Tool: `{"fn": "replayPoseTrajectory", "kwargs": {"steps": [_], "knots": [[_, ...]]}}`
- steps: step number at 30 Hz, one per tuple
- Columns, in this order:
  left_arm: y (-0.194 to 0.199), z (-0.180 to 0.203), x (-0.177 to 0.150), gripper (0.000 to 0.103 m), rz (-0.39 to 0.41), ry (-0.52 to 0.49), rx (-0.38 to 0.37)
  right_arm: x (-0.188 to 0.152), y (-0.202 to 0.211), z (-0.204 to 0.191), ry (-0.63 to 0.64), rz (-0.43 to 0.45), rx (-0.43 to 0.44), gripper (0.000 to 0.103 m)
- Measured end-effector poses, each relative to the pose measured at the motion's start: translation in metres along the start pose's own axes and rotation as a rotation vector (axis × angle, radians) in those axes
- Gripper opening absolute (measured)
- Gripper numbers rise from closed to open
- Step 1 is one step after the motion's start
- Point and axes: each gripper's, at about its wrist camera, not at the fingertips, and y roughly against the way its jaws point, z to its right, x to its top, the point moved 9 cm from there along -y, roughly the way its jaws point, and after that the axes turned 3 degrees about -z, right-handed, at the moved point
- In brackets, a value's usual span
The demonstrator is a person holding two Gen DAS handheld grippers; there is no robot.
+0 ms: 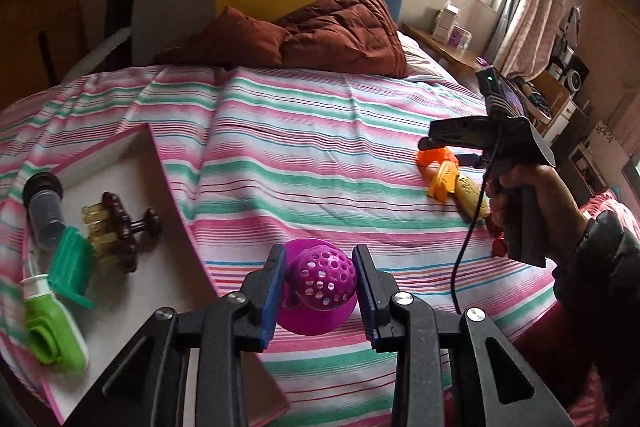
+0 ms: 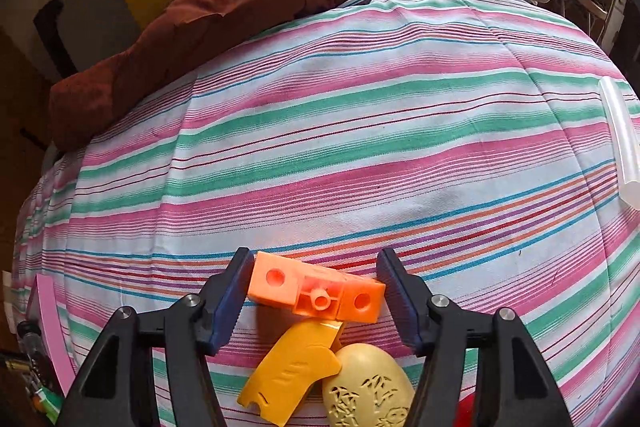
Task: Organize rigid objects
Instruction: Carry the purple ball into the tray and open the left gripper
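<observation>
My left gripper [image 1: 319, 259] is shut on a purple perforated strainer dome [image 1: 322, 283], held above the striped bedsheet just right of the pink-rimmed white tray [image 1: 176, 227]. My right gripper [image 2: 314, 259] points down at the bed with an orange plastic block [image 2: 316, 291] lying across its gap. Both pads meet the block's ends, and the block rests on the sheet. A yellow plastic piece [image 2: 292, 367] and a cream carved egg-shaped item [image 2: 368, 387] lie just below the block. The left wrist view shows the right gripper [image 1: 434, 151] over the same pile [image 1: 444, 179].
The tray holds a brown claw clip [image 1: 120, 227], a green ribbed piece [image 1: 72, 267], a green and white bottle [image 1: 52, 327] and a dark cylinder [image 1: 42, 203]. A brown quilt [image 1: 332, 27] lies by the headboard. Clear sticks [image 2: 624, 135] lie far right. A red item [image 1: 498, 247] sits beside the hand.
</observation>
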Motion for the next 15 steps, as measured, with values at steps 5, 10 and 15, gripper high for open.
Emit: {"fn": "replayPoseTrajectory", "kwargs": {"steps": [5, 10, 15], "knots": [[0.009, -0.018, -0.005, 0.034, 0.006, 0.034, 0.034, -0.002, 0.002, -0.004, 0.027, 0.011, -0.022, 0.064], [0.014, -0.032, -0.01, 0.034, 0.008, 0.056, 0.053, -0.001, 0.002, -0.002, 0.016, 0.012, -0.012, 0.064], [0.023, -0.049, -0.019, 0.034, 0.005, 0.093, 0.051, 0.0, 0.0, -0.006, 0.031, 0.018, -0.023, 0.064]]}}
